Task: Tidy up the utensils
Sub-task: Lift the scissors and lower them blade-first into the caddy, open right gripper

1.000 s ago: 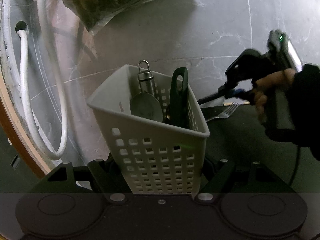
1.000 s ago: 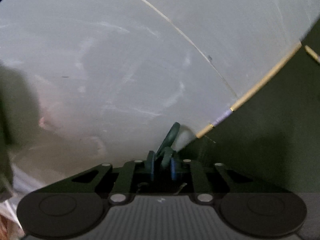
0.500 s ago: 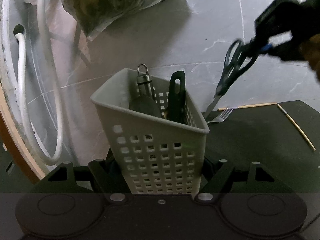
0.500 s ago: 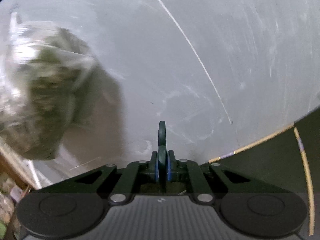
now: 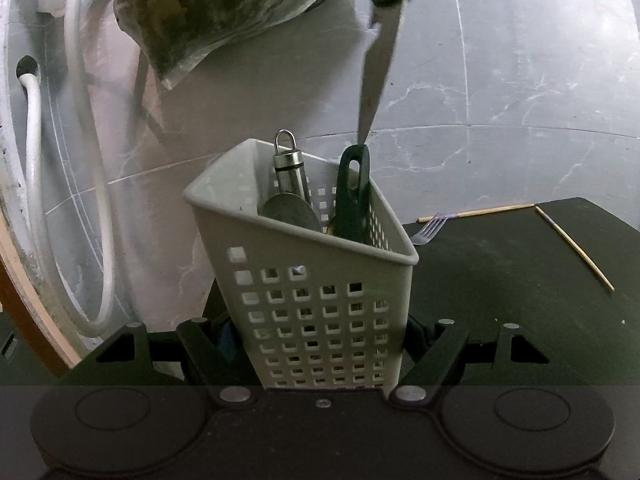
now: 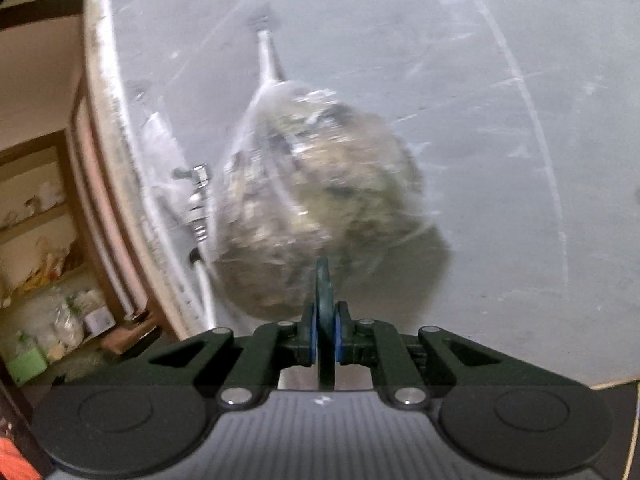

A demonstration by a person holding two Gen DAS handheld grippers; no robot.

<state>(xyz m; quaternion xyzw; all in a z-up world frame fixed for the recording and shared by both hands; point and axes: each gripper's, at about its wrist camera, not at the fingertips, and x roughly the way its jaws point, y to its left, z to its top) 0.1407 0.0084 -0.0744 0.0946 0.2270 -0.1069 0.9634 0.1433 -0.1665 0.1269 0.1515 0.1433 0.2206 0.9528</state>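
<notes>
The left tongs [image 5: 320, 344] are clamping the white basket [image 5: 320, 280]; only this view is showing the scissors [image 5: 376, 68] hanging blade-down above it. The right tongs [image 6: 325, 336] are pinching their handle.

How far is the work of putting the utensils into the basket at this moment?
Done: a steel utensil and a dark green one stand in the white basket, which the left gripper holds. In hand: the right gripper holds scissors, tip down over the basket. Left: the fork and two thin sticks on the dark surface.
</notes>
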